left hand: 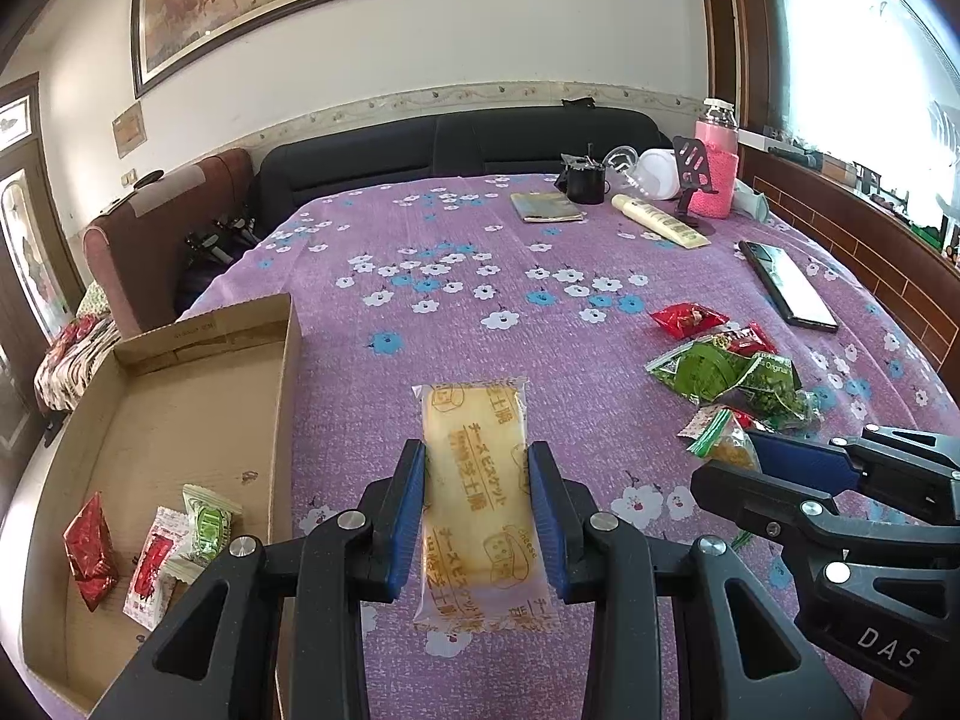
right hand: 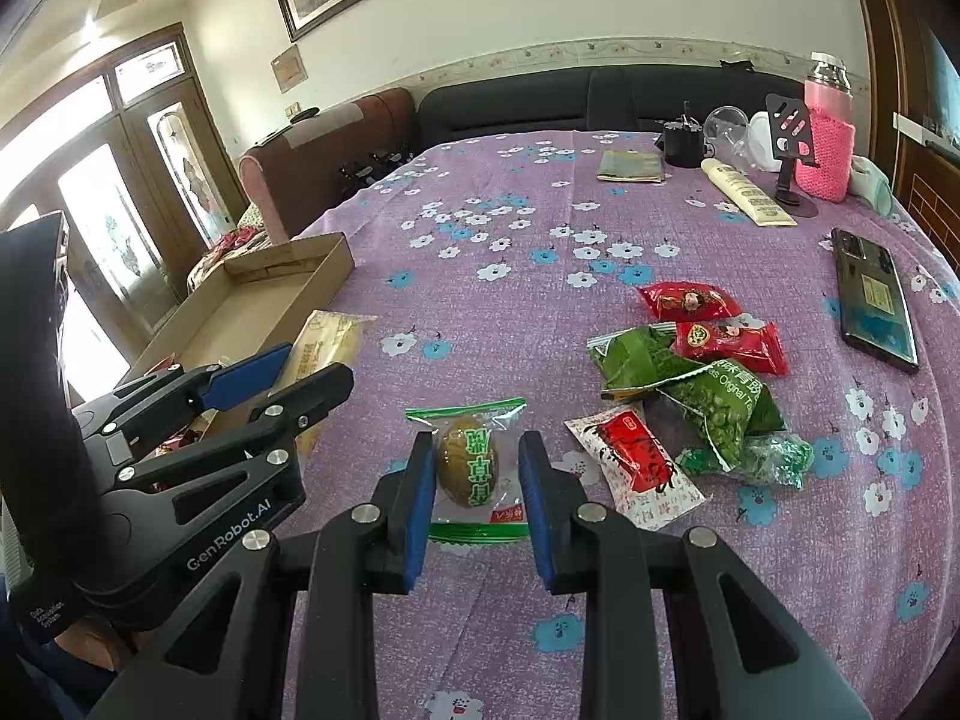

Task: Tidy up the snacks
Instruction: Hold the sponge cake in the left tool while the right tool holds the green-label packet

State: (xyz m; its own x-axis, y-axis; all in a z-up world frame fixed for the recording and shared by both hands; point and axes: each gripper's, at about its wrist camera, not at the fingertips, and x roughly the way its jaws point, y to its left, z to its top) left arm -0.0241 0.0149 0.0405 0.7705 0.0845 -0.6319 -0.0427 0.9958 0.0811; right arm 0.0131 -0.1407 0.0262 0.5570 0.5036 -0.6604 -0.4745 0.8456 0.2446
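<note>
Yellow biscuit packet (left hand: 474, 492) sits pinched between the left gripper (left hand: 477, 468) fingers, its near end hidden beneath them. Right gripper (right hand: 477, 459) fingers close on a green-wrapped snack (right hand: 468, 462), its lower edge cut off.

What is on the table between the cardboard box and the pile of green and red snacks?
The yellow biscuit packet, clamped in the left gripper, lies between the cardboard box and the snack pile, plus purple flowered cloth. The left wrist view shows it.
</note>
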